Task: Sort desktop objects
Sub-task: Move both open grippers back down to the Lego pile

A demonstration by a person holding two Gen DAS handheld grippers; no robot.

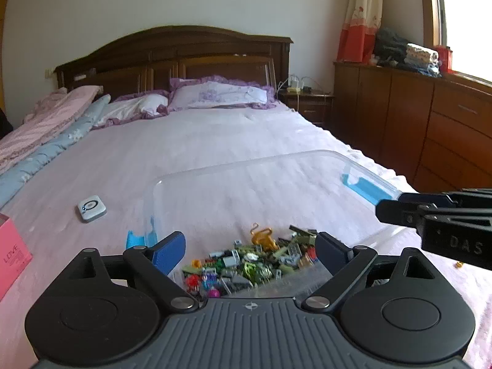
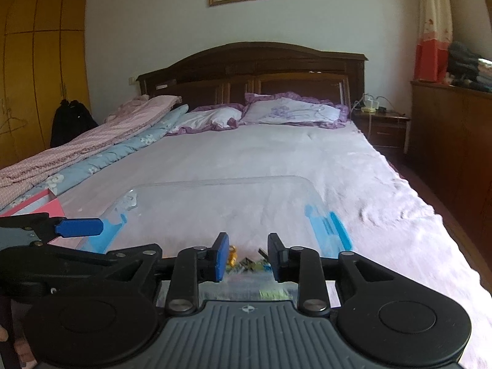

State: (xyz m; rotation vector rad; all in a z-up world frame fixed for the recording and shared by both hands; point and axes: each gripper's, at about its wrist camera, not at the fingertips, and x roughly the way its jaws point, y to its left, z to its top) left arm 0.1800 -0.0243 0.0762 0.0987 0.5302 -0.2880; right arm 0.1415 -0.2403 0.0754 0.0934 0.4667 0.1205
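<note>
**Clear bin on the bed, both grippers at its near end**

Your left gripper (image 1: 250, 250) hangs over the near end of the clear plastic bin (image 1: 307, 160), its jaws spread wide and gripping nothing. Between them lies the heap of small toy pieces (image 1: 249, 267) on the bin floor, an orange one uppermost. The bin sits on the pale bed sheet (image 1: 200, 141), its long axis running away from you toward the headboard (image 1: 184, 52), with a blue latch (image 1: 366, 189) on each long side.

Your right gripper (image 2: 247, 258) has its jaws partly parted, with nothing between them, at the bin's near edge; from the left wrist view its body reads "DAS".

A pink box (image 1: 12, 252) marked "LOVE" lies left of the bin, a small white device (image 1: 91, 208) beyond it.
</note>
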